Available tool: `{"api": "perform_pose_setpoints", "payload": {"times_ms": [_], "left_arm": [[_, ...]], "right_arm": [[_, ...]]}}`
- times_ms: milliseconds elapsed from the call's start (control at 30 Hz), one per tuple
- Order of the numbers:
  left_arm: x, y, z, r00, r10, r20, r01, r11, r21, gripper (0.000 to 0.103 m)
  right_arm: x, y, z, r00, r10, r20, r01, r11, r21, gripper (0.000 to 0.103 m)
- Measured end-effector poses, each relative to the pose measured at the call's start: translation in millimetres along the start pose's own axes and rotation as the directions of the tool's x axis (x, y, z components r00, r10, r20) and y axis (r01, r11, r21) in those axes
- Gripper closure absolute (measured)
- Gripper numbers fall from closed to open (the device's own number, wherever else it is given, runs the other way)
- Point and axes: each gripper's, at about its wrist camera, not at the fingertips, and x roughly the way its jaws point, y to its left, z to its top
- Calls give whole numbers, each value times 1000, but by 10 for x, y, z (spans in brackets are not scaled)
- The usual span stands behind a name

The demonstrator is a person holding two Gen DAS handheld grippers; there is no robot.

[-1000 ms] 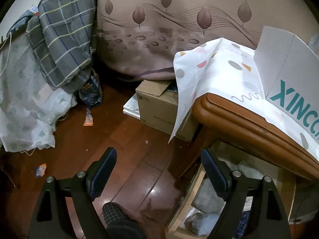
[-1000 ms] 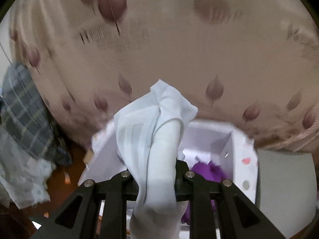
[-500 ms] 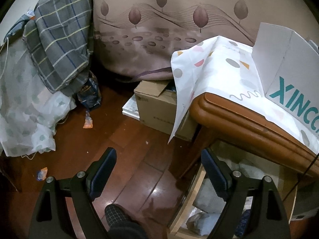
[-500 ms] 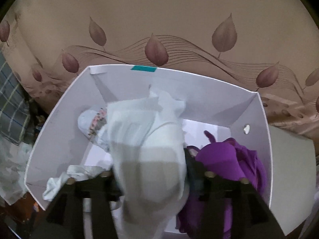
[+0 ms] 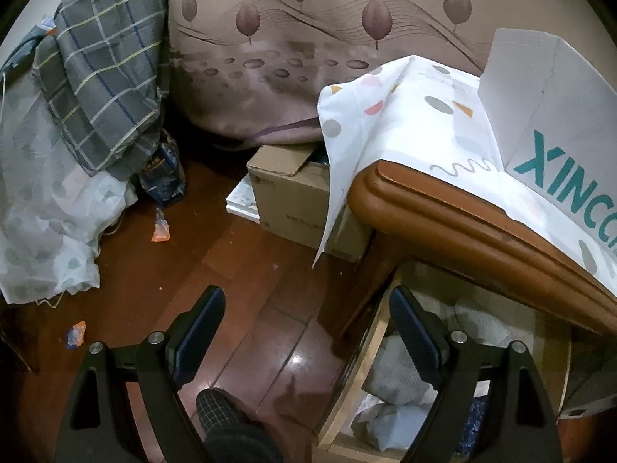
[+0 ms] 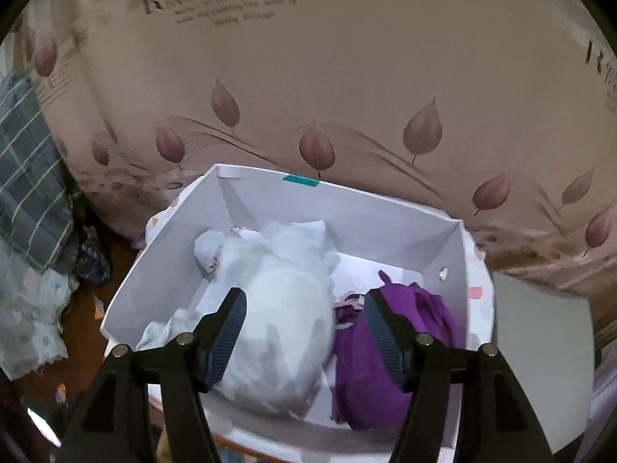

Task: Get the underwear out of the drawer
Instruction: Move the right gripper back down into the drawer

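Note:
The open wooden drawer (image 5: 364,351) sits under the table edge (image 5: 462,227), with several pale folded garments (image 5: 397,370) inside. My left gripper (image 5: 306,297) hangs open and empty over the floor and the drawer's left side. On the table stands a white box (image 6: 347,212). In it lie white underwear (image 6: 285,308), a purple garment (image 6: 432,308) and other pale pieces. My right gripper (image 6: 304,299) hovers above the box with its jaws opening. The white underwear lies below and between them, and the pads do not press on it.
A cardboard box (image 5: 293,193) stands on the floor by the table leg. A plaid cloth (image 5: 104,77) and pale fabric pile up at left. A leaf-patterned cover (image 5: 289,58) fills the back. A person's slippered foot (image 5: 227,416) is below my left gripper. Wrappers (image 5: 160,229) litter the floor.
My right gripper went from shut on the white underwear to open, and the underwear now rests in the white box. The left gripper has kept still.

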Motion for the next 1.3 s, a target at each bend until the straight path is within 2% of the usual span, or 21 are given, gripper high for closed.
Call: {"api": "perform_pose_setpoints", "payload": {"times_ms": [167,333,467,600,733,867,1067,1300], "left_arm": [[-15,-14,-4,1000,5,5,-5,1000,7,18],[-13,-35,1,1000,0,1,0,1000,7,18],[-5,-37,-3,1000,5,-3,-5,1000,14,18],[0,-8,-4,1000,11,-6,-11,1000,6,18],[-8,22,8,1000,11,0,-11,1000,-4,18],[-7,31,9,1000,12,-5,-12,1000,-3,18],[-7,43,14,1000,18,-7,-18,1000,2,18],[10,30,18,1000,12,-21,-12,1000,9,17]], "right_arm": [[-345,-43,-204,999,41,-9,-41,999,-20,38],[-639,-70,-612,997,64,-43,-67,995,-77,38],[-679,-94,-1005,992,86,-90,-93,992,-84,38],[-546,-119,-1471,983,106,-153,-117,991,-63,38],[-197,-157,-1998,955,130,-265,-140,990,-17,38],[306,-169,-2487,916,110,-385,-120,993,-1,38],[927,-149,-2844,874,40,-483,-72,996,-49,38],[1396,-209,-3066,813,28,-581,-6,999,40,38]]}}
